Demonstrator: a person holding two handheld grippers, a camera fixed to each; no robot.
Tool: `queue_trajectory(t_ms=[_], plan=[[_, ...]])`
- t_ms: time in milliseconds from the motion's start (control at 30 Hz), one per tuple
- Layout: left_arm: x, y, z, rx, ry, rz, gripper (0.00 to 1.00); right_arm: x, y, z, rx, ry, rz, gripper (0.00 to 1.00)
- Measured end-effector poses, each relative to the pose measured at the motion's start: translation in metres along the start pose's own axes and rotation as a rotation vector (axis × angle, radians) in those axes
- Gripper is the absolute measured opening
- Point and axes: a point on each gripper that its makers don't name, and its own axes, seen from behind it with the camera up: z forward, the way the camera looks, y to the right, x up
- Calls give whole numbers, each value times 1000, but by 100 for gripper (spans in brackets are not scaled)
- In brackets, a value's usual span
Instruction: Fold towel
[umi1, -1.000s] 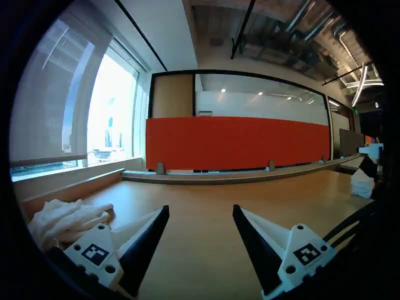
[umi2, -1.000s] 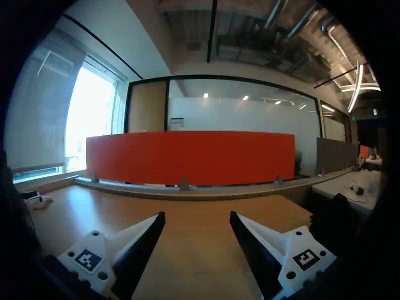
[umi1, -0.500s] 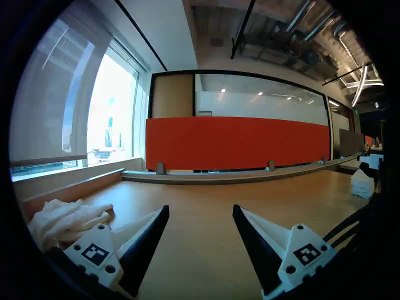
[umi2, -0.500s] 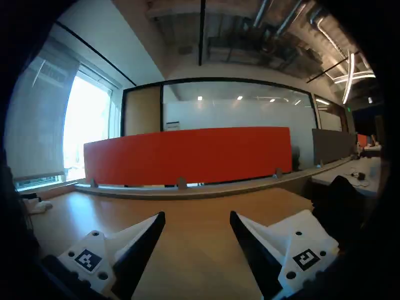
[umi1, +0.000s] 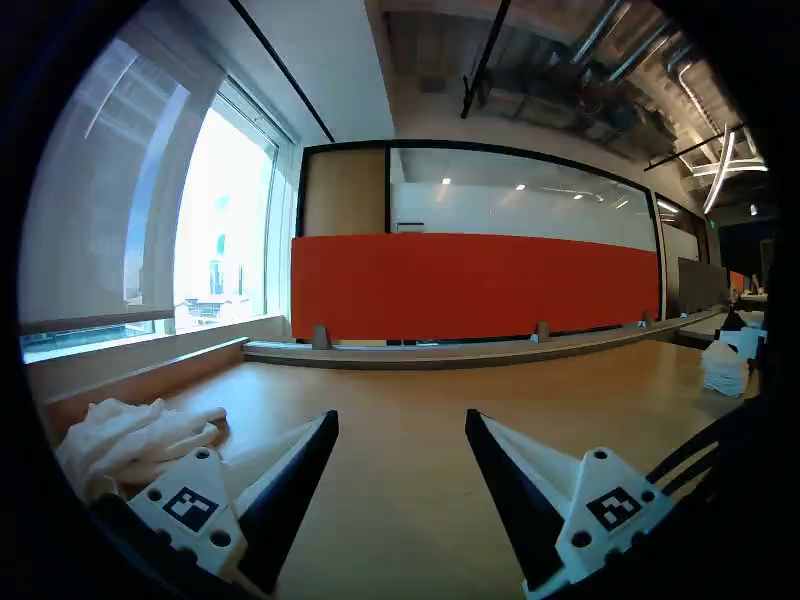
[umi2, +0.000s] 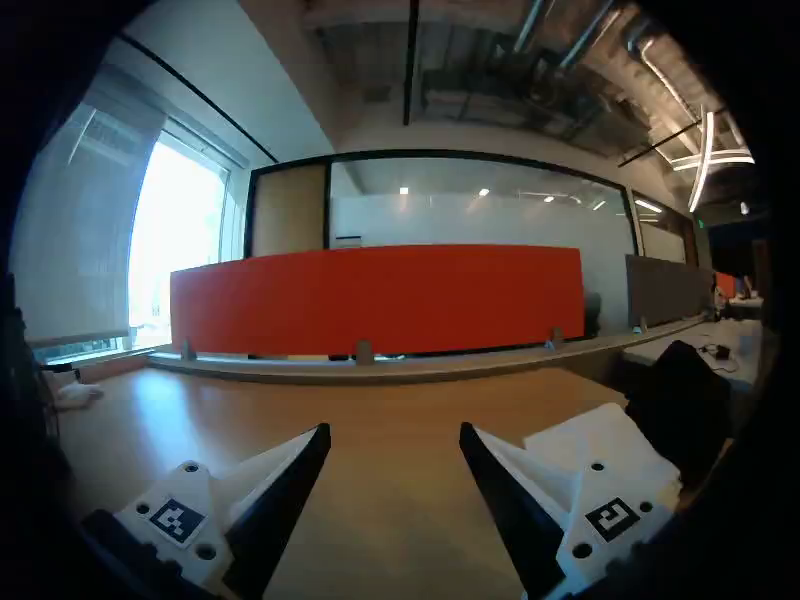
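- Towel (umi1: 135, 440): white, crumpled in a loose heap on the table (umi1: 420, 375), left of the left gripper (umi1: 400, 415).
- Its long axis runs across the view, narrow end pointing right.
- Left gripper and right gripper (umi2: 394, 428): jaws released, empty.

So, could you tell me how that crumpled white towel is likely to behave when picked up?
The crumpled white towel lies in loose, soft folds, so it will probably hang floppy from one pinch. It looks thin, so likely light. On the smooth wooden table it would probably bunch or slide, not roll.
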Motion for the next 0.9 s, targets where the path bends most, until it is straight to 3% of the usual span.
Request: queue_trajectory(t_ms=[900], plan=[[0,-1,0,0,0,0,94,-1,-3,0,-12,7,-34,100]])
